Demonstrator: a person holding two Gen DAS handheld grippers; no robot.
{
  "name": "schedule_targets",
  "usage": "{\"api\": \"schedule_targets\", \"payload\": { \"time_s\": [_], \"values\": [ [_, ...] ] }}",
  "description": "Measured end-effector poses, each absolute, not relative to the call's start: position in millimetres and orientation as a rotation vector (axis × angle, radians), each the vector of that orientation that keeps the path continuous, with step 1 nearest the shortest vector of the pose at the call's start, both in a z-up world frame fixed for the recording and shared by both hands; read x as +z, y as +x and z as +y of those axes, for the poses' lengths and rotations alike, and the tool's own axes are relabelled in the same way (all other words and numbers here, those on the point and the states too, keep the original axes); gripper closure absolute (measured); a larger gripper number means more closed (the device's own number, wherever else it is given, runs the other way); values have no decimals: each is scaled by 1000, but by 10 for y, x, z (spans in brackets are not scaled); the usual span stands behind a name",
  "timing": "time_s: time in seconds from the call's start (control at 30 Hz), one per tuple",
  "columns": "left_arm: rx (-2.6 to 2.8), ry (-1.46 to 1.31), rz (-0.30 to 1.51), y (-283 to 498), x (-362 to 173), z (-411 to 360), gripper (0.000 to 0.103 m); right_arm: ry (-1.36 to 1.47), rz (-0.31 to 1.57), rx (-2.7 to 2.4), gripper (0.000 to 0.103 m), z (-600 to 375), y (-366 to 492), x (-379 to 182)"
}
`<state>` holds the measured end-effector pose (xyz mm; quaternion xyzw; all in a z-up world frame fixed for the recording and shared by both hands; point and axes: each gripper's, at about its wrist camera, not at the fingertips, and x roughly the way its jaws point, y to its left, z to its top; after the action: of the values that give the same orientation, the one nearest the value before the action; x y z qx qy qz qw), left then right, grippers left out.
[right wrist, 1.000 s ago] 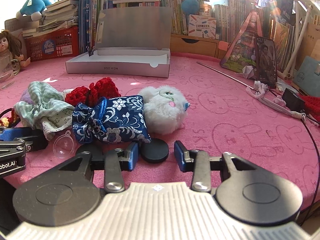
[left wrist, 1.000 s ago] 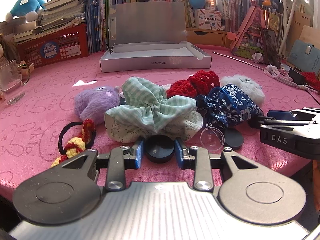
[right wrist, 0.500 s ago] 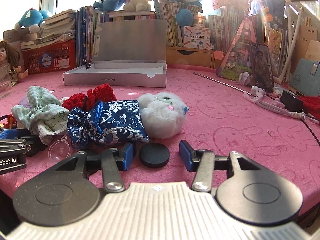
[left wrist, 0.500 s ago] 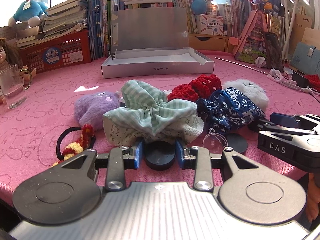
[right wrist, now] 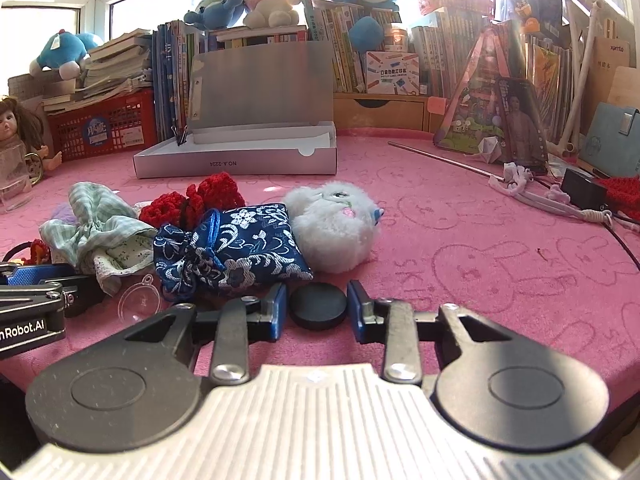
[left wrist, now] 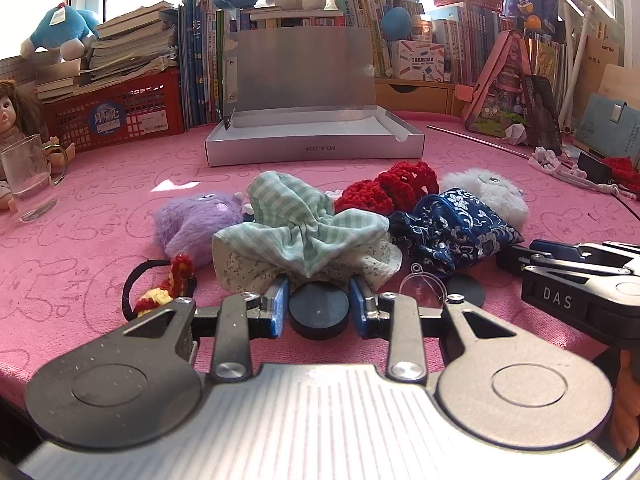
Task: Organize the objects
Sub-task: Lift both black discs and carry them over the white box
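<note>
Two grippers sit low at the near edge of the pink bench [left wrist: 80, 208], side by side, each with a black round disc between its blue pads. In the left gripper [left wrist: 319, 307] the black disc [left wrist: 318, 312] fills the gap; the jaws look closed on it, both pads seeming to touch its sides. In the right gripper [right wrist: 316, 307] the other black disc [right wrist: 318, 305] lies flat on the cloth, and I can see a thin gap on each side, so those jaws are released and not gripping yet. Each disc is right in the middle of its own jaws, so neither hand needs to reach sideways. The discs are round and flat, so they have no long way and point nowhere; any grip across the middle should work. Just past the jaws is a heap of soft things: a green checked pouch [left wrist: 296, 220], a blue flowered pouch [right wrist: 236, 244], red knitted pieces [left wrist: 392, 188], a white fluffy toy [right wrist: 332, 228] and a purple fluffy toy [left wrist: 196, 220]. Farther back, straight ahead, an open grey box [left wrist: 316, 152] waits, well apart from the heap. I think the discs go there.
</note>
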<state>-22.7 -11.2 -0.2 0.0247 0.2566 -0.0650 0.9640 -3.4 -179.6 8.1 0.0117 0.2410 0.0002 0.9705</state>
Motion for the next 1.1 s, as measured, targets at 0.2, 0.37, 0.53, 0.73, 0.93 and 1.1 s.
{"api": "schedule_targets", "payload": {
  "time_s": [0.2,0.37,0.53,0.73,0.93,1.1],
  "values": [
    [-145,34,487,-276,174,-100,65,16,472,4,66,-1794,-112,227],
    [-154,35,457,-289,323,-113,65,30,445,11,67,-1815,-120,408],
    [-150,45,460,-225,351,-122,65,31,434,15,67,-1811,-52,498],
    [-145,42,492,-205,270,-97,65,41,482,11,67,-1831,-12,420],
    [-165,40,452,-160,378,-133,66,48,464,18,67,-1850,3,481],
    [-193,12,451,-51,473,-131,66,72,449,33,67,-1888,61,586]
  ]
}}
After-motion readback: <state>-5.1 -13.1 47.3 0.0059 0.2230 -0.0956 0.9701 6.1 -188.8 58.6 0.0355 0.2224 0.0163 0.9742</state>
